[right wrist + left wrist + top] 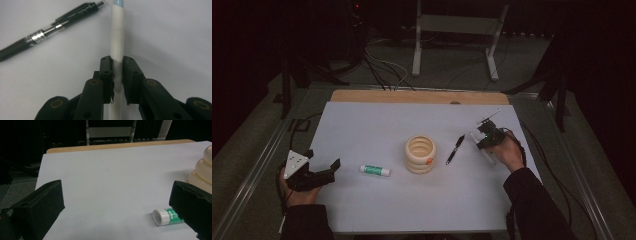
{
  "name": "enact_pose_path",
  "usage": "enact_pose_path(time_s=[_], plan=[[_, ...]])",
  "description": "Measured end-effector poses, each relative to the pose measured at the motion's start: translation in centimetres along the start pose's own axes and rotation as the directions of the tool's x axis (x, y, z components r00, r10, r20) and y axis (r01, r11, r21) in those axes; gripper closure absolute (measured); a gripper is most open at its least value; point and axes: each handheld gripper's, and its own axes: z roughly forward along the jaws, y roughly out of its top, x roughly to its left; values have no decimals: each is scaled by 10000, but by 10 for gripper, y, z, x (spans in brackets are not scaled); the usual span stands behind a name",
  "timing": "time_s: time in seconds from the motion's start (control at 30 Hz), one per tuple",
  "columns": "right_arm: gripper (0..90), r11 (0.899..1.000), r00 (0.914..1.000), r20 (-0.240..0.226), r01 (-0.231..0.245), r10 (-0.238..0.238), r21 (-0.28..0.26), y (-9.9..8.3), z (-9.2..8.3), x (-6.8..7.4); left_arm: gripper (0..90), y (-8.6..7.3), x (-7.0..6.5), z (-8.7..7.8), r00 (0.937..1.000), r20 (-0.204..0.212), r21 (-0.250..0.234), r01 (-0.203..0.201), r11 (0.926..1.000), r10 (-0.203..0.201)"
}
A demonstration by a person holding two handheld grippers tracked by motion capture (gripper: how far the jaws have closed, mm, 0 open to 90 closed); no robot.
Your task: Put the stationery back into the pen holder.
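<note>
Right gripper clamps white pen mid-barrel, jaws tight on both sides, pen lying on white table at right side. Black pen lies just beside, apart, between white pen and ribbed cup. Left gripper rests at left edge, jaws wide apart, nothing between them. Glue stick lies near it, left of cup.

1. We see a cream ribbed cup standing upright at the middle of the white table.
2. Left of it lies a green-and-white glue stick, on its side.
3. Right of it lies a black pen.
</note>
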Motion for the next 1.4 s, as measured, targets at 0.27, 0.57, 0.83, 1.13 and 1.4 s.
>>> enact_pose_path(time_s=[0.27,0.57,0.83,1.13,1.4], plan=[[789,9972,9997,-234,-11,-6,-748,3,-10,4,1,0,0,0,10000,-9,12,2,10000,-2],[789,9814,9965,-710,-555,431,-1835,4,-25,0,1,0,0,0,10000,-1,14,9,10000,-9],[789,9575,9933,-934,-912,679,-2738,4,-36,1,1,0,0,1,10000,0,1,15,10000,-15],[790,9300,9923,-1126,-887,514,-3568,8,-48,10,1,0,0,1,10000,-3,0,14,10000,-14],[790,9058,9923,-1184,-836,373,-4153,15,-62,18,1,0,0,0,10000,1,7,7,10000,-7]])
